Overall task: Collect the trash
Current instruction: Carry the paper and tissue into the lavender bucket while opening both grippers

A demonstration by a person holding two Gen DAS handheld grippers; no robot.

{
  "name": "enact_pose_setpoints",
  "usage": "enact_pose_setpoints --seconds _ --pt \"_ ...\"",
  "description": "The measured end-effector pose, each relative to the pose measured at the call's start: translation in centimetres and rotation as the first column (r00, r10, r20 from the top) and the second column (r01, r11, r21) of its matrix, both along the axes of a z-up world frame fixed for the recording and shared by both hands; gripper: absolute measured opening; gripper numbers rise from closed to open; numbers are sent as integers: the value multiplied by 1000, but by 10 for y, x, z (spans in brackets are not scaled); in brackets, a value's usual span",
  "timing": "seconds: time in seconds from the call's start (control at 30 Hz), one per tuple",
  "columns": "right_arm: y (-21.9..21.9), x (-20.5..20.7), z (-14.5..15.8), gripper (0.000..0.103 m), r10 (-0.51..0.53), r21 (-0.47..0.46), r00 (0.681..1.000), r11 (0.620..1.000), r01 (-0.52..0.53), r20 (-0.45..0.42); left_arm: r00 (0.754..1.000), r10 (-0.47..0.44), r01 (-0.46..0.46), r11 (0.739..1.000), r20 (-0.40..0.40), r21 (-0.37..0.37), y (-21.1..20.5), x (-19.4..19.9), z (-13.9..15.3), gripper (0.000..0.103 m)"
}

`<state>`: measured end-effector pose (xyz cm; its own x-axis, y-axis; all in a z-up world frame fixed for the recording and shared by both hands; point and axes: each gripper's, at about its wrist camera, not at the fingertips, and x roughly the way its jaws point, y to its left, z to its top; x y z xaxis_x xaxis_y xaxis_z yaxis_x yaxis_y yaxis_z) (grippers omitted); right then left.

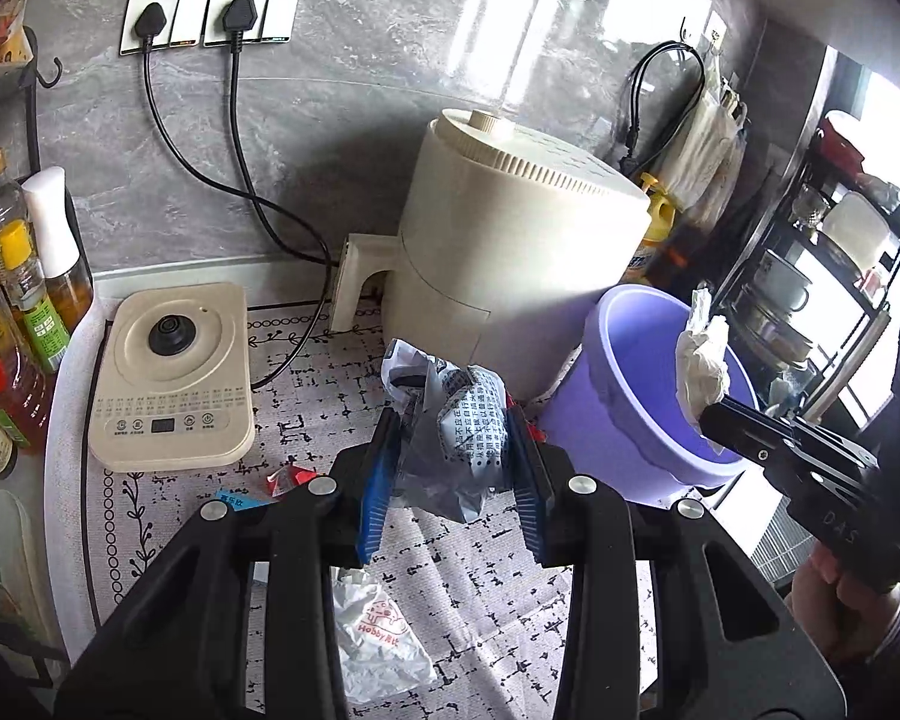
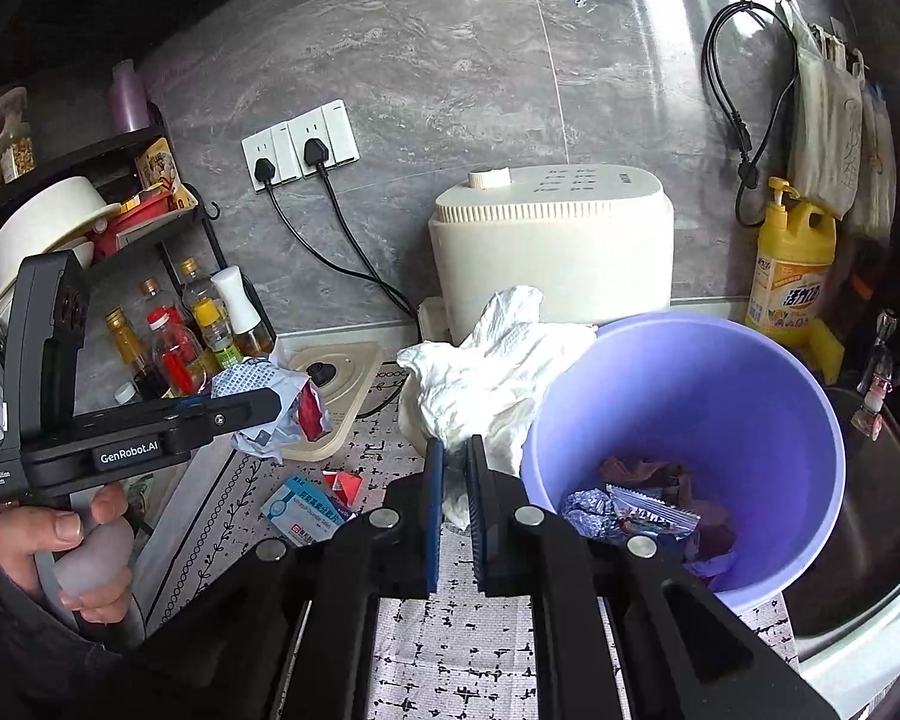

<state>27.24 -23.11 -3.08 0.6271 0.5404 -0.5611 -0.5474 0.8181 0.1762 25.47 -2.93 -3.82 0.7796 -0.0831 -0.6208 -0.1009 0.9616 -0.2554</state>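
Observation:
My left gripper (image 1: 455,420) is shut on a crumpled grey printed wrapper (image 1: 450,420) and holds it above the patterned mat, left of the purple bin (image 1: 630,420). It also shows in the right wrist view (image 2: 270,414) with the wrapper (image 2: 258,384). My right gripper (image 2: 456,450) is shut on a crumpled white tissue (image 2: 498,360) and holds it at the left rim of the purple bin (image 2: 750,396), which holds several wrappers. In the left wrist view the right gripper (image 1: 705,414) holds the tissue (image 1: 702,360) over the bin's rim.
A white crumpled bag (image 1: 378,630), a red scrap (image 1: 285,480) and a blue-white medicine box (image 2: 303,510) lie on the mat. A cream air fryer (image 1: 510,240) stands behind the bin, a kettle base (image 1: 171,378) and oil bottles (image 1: 12,324) at left. A sink (image 2: 870,510) is at right.

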Motion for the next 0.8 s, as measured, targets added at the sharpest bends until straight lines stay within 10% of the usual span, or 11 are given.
enact_pose_setpoints --seconds 0.17,0.2,0.23,0.27,0.8 --pt "-35 13 6 17 -51 -16 998 999 52 39 1000 -16 16 1000 23 17 -32 12 10 36" --pt "-42 15 8 30 -86 -36 994 995 88 65 999 -19 18 1000 31 19 -39 15 13 36" --pt "-51 16 9 67 -103 -34 991 994 106 84 999 -21 20 1000 38 19 -44 17 15 36" --pt "-61 17 11 75 -108 -11 989 994 110 101 999 -22 21 1000 45 19 -51 19 17 36" --pt "-177 46 1 74 -137 25 987 990 135 79 994 -69 68 998 82 20 -151 61 18 36"
